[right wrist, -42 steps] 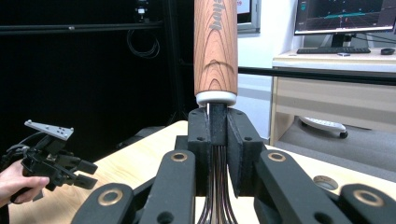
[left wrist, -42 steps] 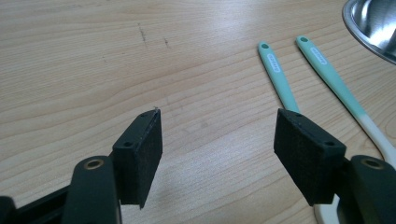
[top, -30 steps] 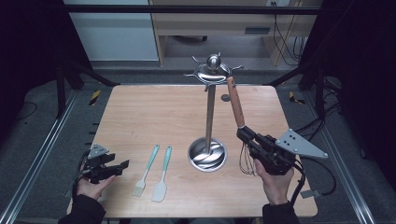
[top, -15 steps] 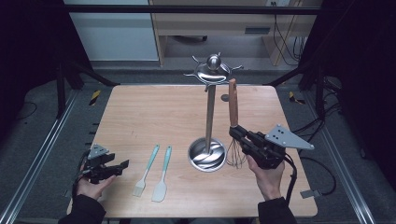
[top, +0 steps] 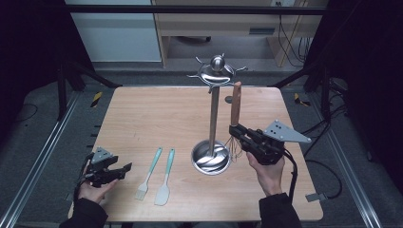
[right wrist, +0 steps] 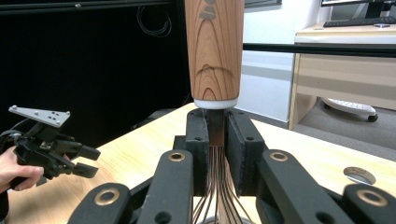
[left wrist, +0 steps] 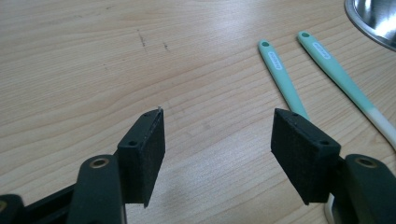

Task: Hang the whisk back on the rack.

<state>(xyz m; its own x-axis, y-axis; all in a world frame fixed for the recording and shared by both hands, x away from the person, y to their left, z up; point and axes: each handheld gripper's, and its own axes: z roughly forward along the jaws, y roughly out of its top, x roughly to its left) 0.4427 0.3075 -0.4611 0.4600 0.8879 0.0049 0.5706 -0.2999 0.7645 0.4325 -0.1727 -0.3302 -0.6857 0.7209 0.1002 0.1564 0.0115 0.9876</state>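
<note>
A whisk [top: 235,102] with a wooden handle [right wrist: 215,51] stands upright, its wires hanging beside the round base [top: 210,159] of a steel utensil stand [top: 214,118]. My right gripper [top: 234,130] is shut on the whisk's neck just under the handle, its pads [right wrist: 198,140] pressing from both sides. My left gripper [top: 124,168] rests at the table's front left. Its jaws have just been closing a little, but it [left wrist: 217,135] stays open with nothing between the pads. A teal brush [top: 148,173] and a teal spatula [top: 166,178] lie side by side to its right.
The stand's top carries a ring of hooks [top: 216,73] under a ball. The brush handle [left wrist: 280,74] and spatula handle [left wrist: 336,74] lie just beyond the left jaws, with the stand's base [left wrist: 373,18] farther off. A small hole [top: 229,99] marks the tabletop behind the stand.
My right gripper has carried the whisk leftward to the stand's base, and the handle has swung from tilted to upright. The left hand has stayed put.
</note>
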